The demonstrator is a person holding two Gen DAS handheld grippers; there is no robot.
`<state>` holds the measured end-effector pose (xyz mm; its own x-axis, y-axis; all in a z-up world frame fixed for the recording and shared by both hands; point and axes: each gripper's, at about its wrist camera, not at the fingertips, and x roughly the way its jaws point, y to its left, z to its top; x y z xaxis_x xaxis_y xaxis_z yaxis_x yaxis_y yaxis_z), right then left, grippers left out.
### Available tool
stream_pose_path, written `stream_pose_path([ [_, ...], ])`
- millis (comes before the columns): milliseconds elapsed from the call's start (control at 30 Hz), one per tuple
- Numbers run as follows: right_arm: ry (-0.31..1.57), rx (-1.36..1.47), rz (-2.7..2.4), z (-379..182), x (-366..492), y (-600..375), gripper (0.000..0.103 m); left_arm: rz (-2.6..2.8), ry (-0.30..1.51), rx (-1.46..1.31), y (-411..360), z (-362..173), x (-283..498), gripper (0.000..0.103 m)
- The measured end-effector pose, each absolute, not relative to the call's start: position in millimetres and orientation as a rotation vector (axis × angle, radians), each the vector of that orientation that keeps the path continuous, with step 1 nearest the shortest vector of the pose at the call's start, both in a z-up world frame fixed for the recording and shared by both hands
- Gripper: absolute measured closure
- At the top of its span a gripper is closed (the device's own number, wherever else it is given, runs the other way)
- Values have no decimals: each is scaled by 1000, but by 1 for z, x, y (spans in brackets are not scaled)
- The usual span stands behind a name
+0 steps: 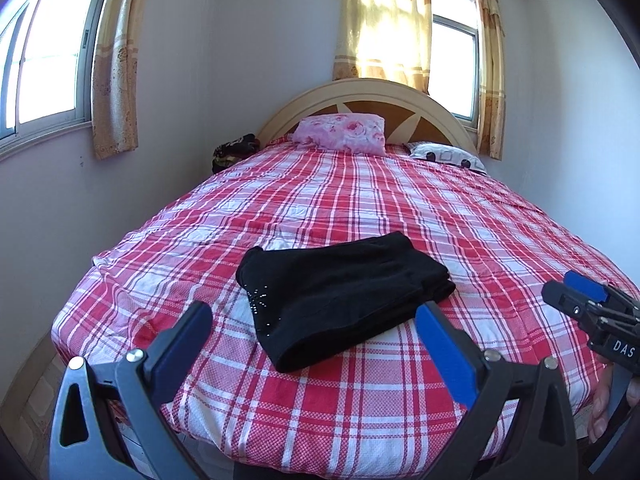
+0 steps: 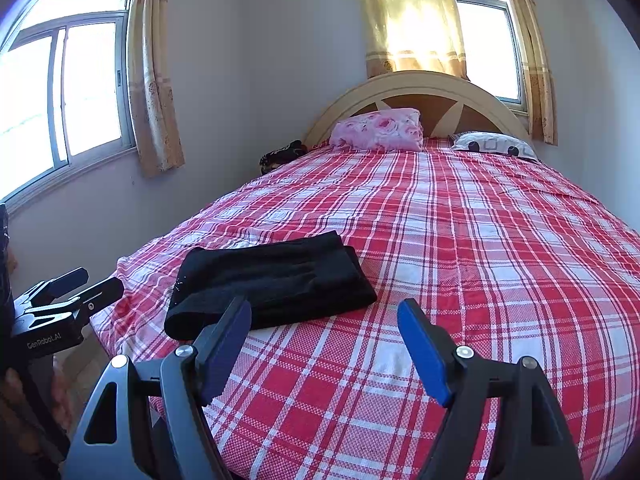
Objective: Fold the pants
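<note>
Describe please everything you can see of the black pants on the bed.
The black pants lie folded into a compact, layered bundle near the foot of the bed, on the red plaid cover. The fabric looks soft and matte. Small shiny studs mark one corner. Nothing grips them: both tongs hover open, apart from the cloth.

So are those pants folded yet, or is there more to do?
They look done: the black pants lie in a compact folded stack on the bed. Nothing is in hand; the left hand-held gripper and right hand-held gripper are open, off the cloth. Nothing obvious remains.
</note>
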<state>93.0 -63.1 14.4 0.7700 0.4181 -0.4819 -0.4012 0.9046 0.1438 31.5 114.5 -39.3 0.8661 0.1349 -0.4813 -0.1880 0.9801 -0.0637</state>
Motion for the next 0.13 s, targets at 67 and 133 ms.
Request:
stream_pose_path([
  [67, 532, 33, 447, 13, 93, -63, 26, 169, 494, -104, 113, -39, 32, 0],
  [133, 537, 34, 446, 13, 93, -64, 26, 155, 497, -103, 113, -39, 33, 0],
])
